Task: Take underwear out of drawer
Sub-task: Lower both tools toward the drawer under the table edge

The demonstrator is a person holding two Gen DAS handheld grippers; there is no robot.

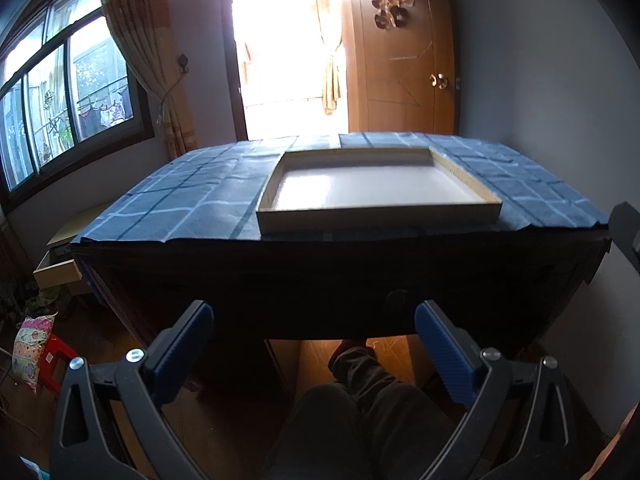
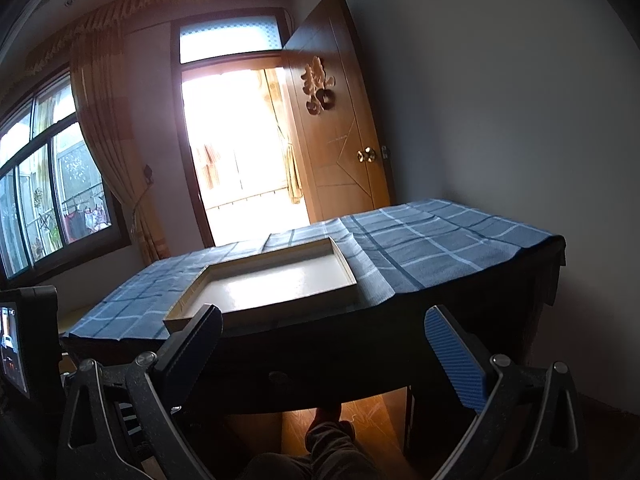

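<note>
Both tools, left and right, wide apart, ribbed blue pads, before shallow rectangular tray on checked cloth.

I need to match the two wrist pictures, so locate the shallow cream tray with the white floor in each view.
Left wrist view: the shallow cream tray lies centre frame on the blue checked cloth, right of middle.
Right wrist view: the tray sits left of centre, its near corner behind the left finger of the right tongs.
Shared landmark: the open wooden door's brass knob.
</note>
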